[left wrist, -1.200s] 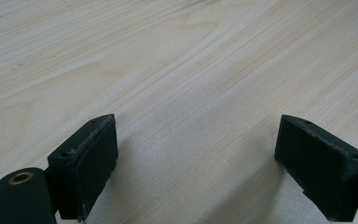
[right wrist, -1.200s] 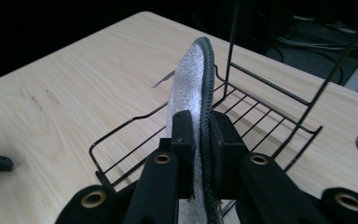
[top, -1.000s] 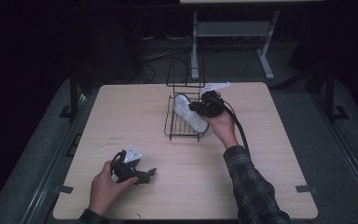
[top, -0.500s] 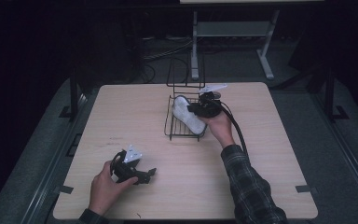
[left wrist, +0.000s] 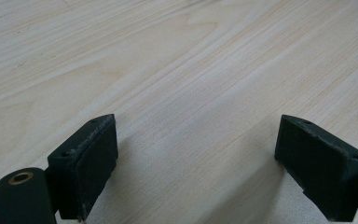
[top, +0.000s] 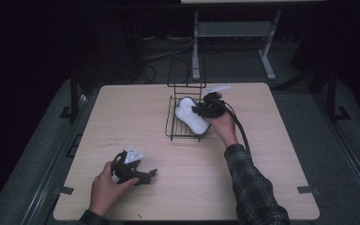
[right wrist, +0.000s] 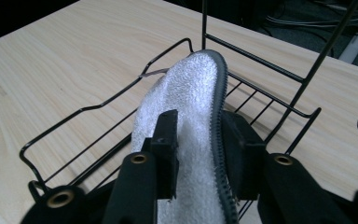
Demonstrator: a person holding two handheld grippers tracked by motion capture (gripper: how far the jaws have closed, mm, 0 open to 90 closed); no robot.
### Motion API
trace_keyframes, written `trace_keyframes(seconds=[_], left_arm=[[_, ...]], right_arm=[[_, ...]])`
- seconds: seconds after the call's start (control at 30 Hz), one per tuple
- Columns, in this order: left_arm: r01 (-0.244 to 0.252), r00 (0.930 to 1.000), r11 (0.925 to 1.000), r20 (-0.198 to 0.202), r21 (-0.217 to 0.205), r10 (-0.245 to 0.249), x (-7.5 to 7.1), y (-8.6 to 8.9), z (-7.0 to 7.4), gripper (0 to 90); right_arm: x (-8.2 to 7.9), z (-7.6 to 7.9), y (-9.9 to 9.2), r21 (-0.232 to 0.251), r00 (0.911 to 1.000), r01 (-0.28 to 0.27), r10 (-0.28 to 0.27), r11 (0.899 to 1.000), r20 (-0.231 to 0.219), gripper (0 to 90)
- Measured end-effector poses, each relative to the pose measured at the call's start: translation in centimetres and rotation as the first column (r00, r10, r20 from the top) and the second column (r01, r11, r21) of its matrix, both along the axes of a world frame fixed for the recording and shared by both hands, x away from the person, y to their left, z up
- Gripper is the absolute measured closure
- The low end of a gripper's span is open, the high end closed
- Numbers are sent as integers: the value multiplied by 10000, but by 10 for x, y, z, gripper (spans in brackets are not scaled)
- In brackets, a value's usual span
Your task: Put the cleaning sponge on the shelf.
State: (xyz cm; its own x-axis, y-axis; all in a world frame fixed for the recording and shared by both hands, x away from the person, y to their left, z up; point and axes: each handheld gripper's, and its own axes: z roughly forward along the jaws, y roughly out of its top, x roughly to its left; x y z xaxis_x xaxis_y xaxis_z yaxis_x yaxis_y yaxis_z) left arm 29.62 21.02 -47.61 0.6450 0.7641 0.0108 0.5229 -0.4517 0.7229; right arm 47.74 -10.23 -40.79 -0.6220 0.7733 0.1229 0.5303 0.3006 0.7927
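A white fleecy slipper [top: 189, 117] with a grey sole edge lies tilted in a black wire rack [top: 170, 127] at the table's middle back. My right gripper [top: 199, 111] reaches in from the right. In the right gripper view the slipper [right wrist: 191, 88] stands on edge between the jaws of my right gripper [right wrist: 198, 140], above the rack's floor wires [right wrist: 98, 105]. These jaws have just been opening, and the pads now sit close at either side without squeezing it. My left gripper [top: 146, 176] rests open near the table's front left, with bare wood between the jaws of my left gripper [left wrist: 196, 158].
The rack has a tall wire back [top: 186, 70] rising behind the slipper. The light wooden table [top: 122, 117] has dark floor around it. A metal stand [top: 234, 33] and cables lie beyond the far edge.
My right hand has sunk slightly, bringing the slipper lower into the rack. The left hand and its gripper have stayed put.
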Motion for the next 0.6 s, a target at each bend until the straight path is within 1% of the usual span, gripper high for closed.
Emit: trace_keyframes(seconds=[0.27,0.33,0.37,0.4,0.47,0.5,0.53,0.57,0.6], left_arm=[[-8,10000,10000,-14,-22,8,0,0,0,123],[-11,10000,10000,-17,-24,11,0,0,0,123],[-10,10000,10000,-19,-24,10,0,0,0,123],[-11,10000,10000,-18,-26,11,0,0,0,123],[-10,10000,10000,-18,-9,10,0,0,0,123],[-11,10000,10000,-18,-1,11,0,0,0,123],[-11,10000,10000,-18,-1,11,0,0,0,123],[-8,10000,10000,-16,1,8,0,0,0,123],[-8,10000,10000,-14,2,8,0,0,0,123]], right_arm=[[3,-6,0,-140,9995,248,-251,9996,-202,570],[4,-7,0,-296,9991,373,-379,9989,-200,530],[3,-6,-1,-313,9987,451,-458,9985,-202,488],[2,-6,-2,-269,9988,448,-453,9986,-194,491],[0,-3,-4,-196,9989,450,-452,9988,-83,518],[-2,-2,-6,-114,9990,430,-431,9990,-100,568],[-2,-2,-6,-114,9990,430,-431,9990,-100,568],[-3,-1,-8,-47,9995,324,-324,9995,-17,599],[-7,1,-12,55,9997,260,-260,9996,-48,710]])
